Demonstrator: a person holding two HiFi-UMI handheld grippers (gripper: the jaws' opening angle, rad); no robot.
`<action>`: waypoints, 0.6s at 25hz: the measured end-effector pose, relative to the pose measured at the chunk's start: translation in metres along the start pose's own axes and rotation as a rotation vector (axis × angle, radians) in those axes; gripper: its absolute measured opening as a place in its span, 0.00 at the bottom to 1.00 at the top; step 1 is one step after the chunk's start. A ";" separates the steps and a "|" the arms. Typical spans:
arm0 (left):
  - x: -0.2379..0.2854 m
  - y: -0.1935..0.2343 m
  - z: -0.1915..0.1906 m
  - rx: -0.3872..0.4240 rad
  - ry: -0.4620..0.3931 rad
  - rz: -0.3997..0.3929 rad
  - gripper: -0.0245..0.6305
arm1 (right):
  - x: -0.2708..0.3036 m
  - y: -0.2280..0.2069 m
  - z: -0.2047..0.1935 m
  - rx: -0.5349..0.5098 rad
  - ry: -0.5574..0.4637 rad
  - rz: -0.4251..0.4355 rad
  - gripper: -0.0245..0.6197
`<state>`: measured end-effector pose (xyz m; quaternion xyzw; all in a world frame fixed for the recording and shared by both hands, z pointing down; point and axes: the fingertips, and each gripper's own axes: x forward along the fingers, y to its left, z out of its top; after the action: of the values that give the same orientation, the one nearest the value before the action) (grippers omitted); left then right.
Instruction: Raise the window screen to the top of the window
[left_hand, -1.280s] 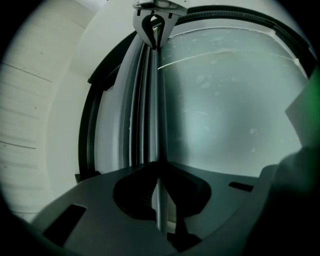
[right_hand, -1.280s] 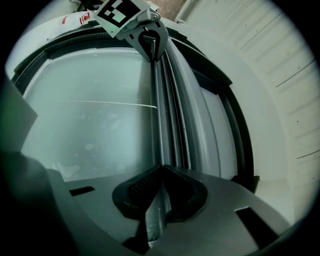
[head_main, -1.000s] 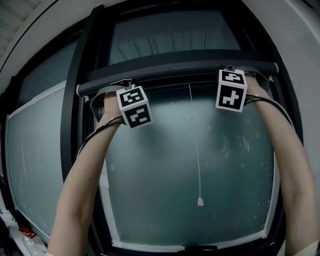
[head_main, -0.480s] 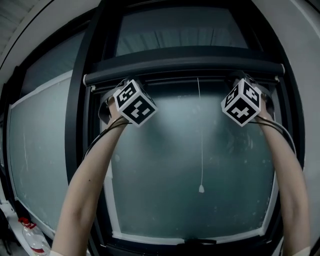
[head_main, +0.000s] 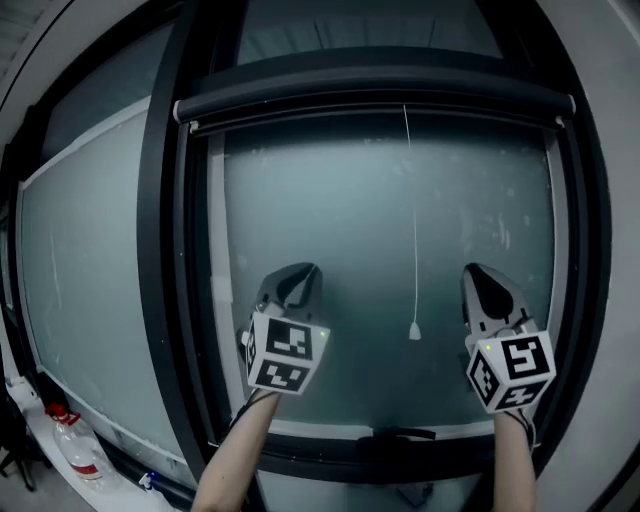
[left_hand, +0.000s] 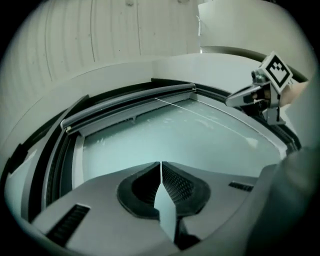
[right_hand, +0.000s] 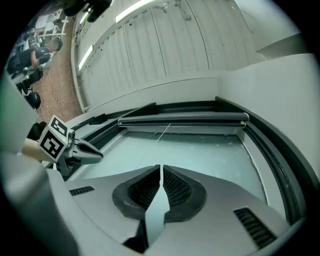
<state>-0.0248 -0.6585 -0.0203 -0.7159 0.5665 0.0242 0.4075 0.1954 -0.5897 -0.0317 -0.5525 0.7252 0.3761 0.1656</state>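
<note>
Across the top of the window (head_main: 330, 220) the window screen (head_main: 370, 95) sits rolled up, so the raising looks done. Both tools hang low, apparently no longer needed: the left hand-held gripper (head_main: 298, 280) has just been closing on nothing, and the right hand-held gripper (head_main: 482, 282) is pinched together, empty. The pull cord (head_main: 414, 330) dangles between them.

Two claws (head_main: 303, 270) (head_main: 474, 270), one window screen (head_main: 380, 92), one pull cord (head_main: 412, 220), one bottle (head_main: 75, 445)
</note>
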 end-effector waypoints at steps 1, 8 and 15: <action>-0.015 -0.017 -0.017 -0.023 0.011 -0.003 0.05 | -0.016 0.010 -0.020 -0.005 0.028 0.008 0.07; -0.126 -0.125 -0.134 -0.325 0.105 -0.010 0.04 | -0.133 0.069 -0.160 0.126 0.249 0.022 0.07; -0.203 -0.211 -0.217 -0.646 0.262 -0.027 0.04 | -0.227 0.162 -0.231 0.270 0.431 0.085 0.07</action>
<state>-0.0148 -0.6248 0.3429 -0.8122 0.5676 0.1050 0.0839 0.1617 -0.5876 0.3289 -0.5618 0.8100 0.1558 0.0636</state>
